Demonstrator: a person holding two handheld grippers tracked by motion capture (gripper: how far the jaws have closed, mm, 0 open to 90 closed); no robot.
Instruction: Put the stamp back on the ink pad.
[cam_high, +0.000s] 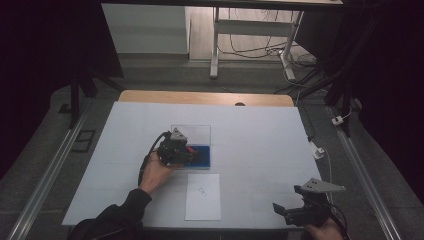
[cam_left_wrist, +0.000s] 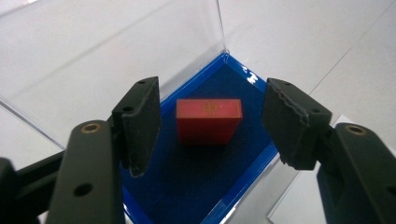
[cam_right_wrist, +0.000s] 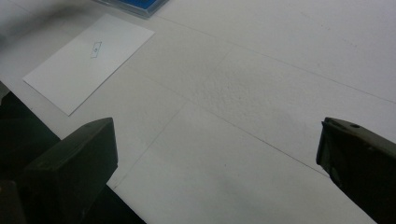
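A small red block (cam_left_wrist: 209, 120) with a gold mark on top stands on the blue felt base (cam_left_wrist: 187, 186) of a display case. The case's clear lid (cam_left_wrist: 116, 56) stands raised behind the block. My left gripper (cam_left_wrist: 211, 92) is open: its jaws flank the block with a gap on each side and the pads do not touch it. From above, the left gripper (cam_high: 189, 152) sits over the blue base (cam_high: 204, 159), with the red block (cam_high: 190, 149) just showing. My right gripper (cam_high: 279, 208) rests near the table's front right edge, open wide (cam_right_wrist: 215, 126) with nothing between its fingers.
A white card (cam_high: 203, 196) with a small printed mark lies in front of the case, also at upper left in the right gripper view (cam_right_wrist: 88, 63). White paper (cam_high: 260, 145) covers the tabletop. Metal rails run along both sides; a desk frame and cables stand beyond the far edge.
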